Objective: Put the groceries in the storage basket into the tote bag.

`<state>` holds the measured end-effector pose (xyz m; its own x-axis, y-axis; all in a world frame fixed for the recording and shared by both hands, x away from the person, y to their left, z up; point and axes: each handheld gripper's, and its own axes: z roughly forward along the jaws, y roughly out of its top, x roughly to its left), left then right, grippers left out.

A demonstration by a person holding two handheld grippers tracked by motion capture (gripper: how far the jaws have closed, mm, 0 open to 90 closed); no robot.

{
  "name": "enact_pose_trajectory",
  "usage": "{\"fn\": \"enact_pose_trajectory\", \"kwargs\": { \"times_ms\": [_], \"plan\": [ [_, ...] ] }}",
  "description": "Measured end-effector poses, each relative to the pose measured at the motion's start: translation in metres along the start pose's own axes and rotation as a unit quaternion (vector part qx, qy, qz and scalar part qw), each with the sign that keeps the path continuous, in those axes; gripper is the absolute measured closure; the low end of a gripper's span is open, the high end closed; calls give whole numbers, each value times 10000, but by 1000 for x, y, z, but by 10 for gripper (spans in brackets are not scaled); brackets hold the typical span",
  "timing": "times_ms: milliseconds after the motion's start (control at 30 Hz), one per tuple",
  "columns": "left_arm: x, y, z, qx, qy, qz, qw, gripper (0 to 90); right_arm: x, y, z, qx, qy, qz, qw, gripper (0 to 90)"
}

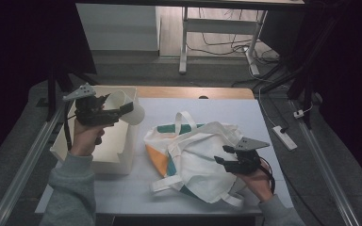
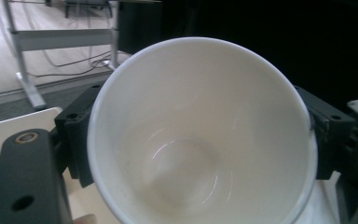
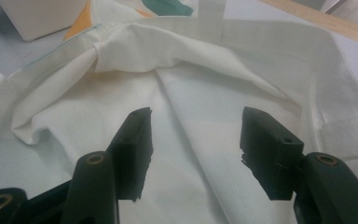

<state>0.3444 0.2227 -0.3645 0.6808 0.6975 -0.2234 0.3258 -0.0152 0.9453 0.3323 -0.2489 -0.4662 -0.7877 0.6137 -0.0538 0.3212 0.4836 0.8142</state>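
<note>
Gripped by its smooth wall between the left gripper (image 1: 118, 111) jaws at ten o'clock, the white cup (image 1: 125, 106) could slip over the box (image 1: 118, 157); the right gripper (image 3: 193, 140) gapes empty over the tote bag (image 1: 202, 155), whose limp mouth may resist entry.

Open claw (image 3: 196, 140) over white tote bag (image 3: 205, 70)

White ceramic cup (image 1: 122, 106): empty, glossy interior, tilted on its side, raised above the open white box (image 1: 107, 150) at the table's left. White tote bag (image 1: 195, 157): crumpled, orange and green print, lying flat centre-right.
</note>
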Motion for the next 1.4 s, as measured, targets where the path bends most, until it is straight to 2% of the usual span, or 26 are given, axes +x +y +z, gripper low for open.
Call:
{"fn": "enact_pose_trajectory", "kwargs": {
  "times_ms": [167,400,633,933,1033,1200,1400],
  "plan": [
    [-14,0,10,14,-305,45,9995,197,0,0,0,-2,-12,-7,10000,437],
    [-31,-1,26,192,-485,227,9984,197,0,0,0,-16,-29,-18,10000,434],
    [-51,-2,45,401,-716,419,9957,196,1,0,0,-33,-54,-38,10000,420],
    [-81,-8,79,763,-892,744,9903,196,8,5,-2,-188,-98,-152,9997,372],
    [-88,-10,89,880,-986,789,9881,196,11,7,-4,-284,-75,-207,9994,359],
    [-96,-17,104,1078,-1075,847,9847,196,20,12,-5,-383,16,-333,9987,330],
    [-100,-24,119,1311,-1086,881,9815,196,31,19,-5,-466,57,-407,9981,266]
  ]
}}
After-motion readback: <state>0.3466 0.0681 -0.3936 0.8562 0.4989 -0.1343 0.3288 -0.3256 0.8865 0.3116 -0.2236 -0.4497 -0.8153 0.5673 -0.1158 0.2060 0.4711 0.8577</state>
